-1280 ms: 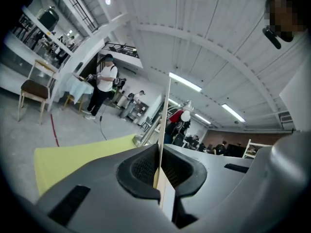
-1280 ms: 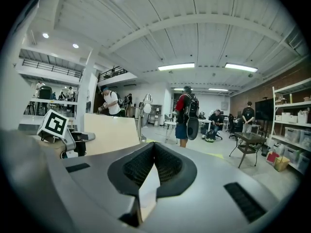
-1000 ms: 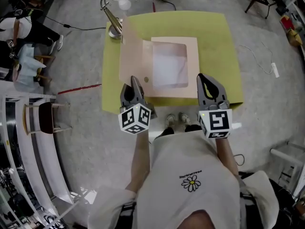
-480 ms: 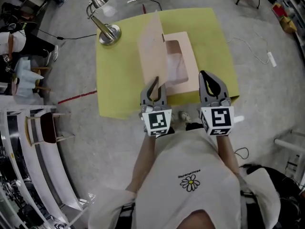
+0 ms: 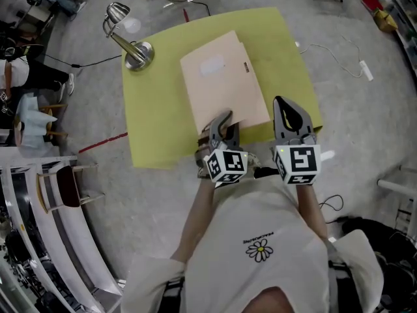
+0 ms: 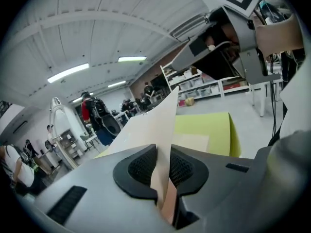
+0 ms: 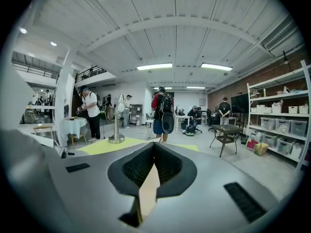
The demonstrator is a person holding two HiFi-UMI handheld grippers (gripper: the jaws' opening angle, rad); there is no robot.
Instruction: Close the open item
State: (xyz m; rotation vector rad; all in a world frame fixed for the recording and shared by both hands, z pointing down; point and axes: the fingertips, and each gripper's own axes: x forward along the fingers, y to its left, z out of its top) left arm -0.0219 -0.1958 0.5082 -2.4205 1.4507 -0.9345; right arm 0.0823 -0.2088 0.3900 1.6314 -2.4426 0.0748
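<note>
- Beige folder (image 5: 221, 77) lies on the yellow-green mat (image 5: 153, 122) with its cover down; closing is judged practically done.
- Left gripper (image 5: 221, 119) pinches the cover's near edge, and its jaws have just been easing apart; release remains.
- Right gripper (image 5: 287, 106) is pressed together and empty, beside the folder.

I read the folder (image 5: 223, 80) as thin beige card, matt and smooth. Under the folder, the desk (image 5: 156, 129) has a flat yellow-green cover without shine, cloth by the look of it. Left of the folder, the lamp (image 5: 139, 55) is polished metal. The floor (image 5: 150, 201) is smooth, glossy grey. The right gripper (image 7: 154, 147) has tongs of matt grey plastic, with black, finely ribbed pads (image 7: 138, 166).
</note>
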